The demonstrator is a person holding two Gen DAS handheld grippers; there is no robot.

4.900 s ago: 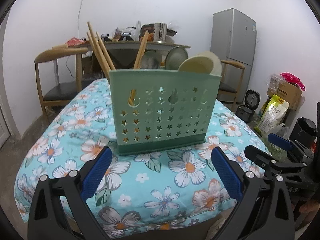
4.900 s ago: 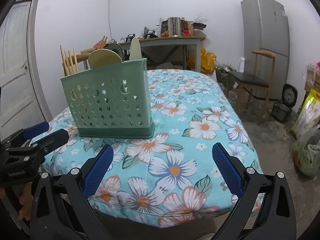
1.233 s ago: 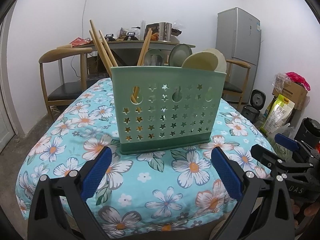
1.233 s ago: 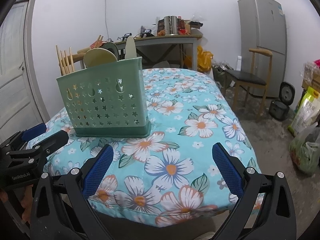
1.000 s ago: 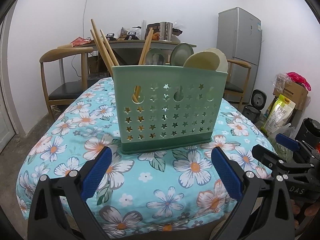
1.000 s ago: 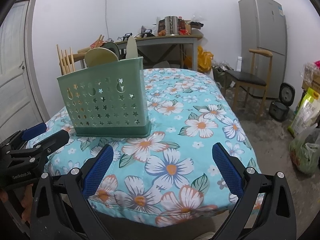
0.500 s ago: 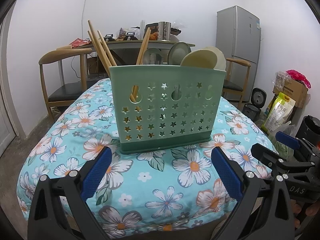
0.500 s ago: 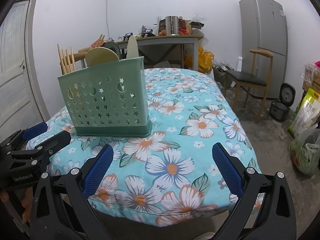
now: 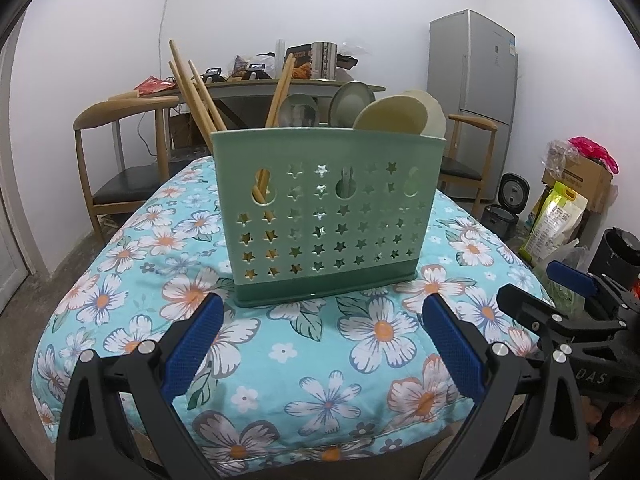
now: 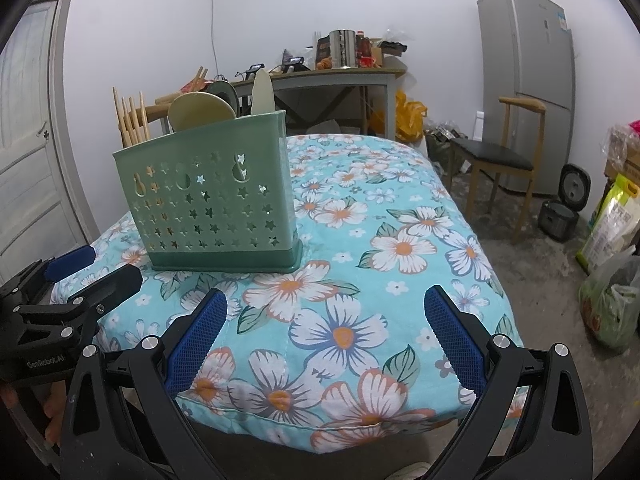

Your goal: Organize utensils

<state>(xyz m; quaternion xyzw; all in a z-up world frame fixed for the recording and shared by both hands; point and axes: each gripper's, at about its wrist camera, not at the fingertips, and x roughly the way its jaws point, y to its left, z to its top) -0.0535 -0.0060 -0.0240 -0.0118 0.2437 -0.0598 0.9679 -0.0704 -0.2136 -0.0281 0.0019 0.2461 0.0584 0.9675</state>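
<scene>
The green caddy [image 9: 326, 216] stands upright mid-table on the floral cloth [image 9: 280, 352], light stiff plastic, best taken by its rim. Four spoon bowls [image 9: 390, 116] look smooth and slippery; four chopsticks [image 9: 192, 92] are thin, grabbed high. My left gripper [image 9: 320, 340] and right gripper [image 10: 326, 340] gape wide, empty.

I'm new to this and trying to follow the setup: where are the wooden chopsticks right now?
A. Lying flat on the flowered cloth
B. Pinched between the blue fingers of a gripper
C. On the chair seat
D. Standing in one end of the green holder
D: the chopsticks stick up from the left end of the green holder, while the left gripper and right gripper are both open and empty.
</scene>
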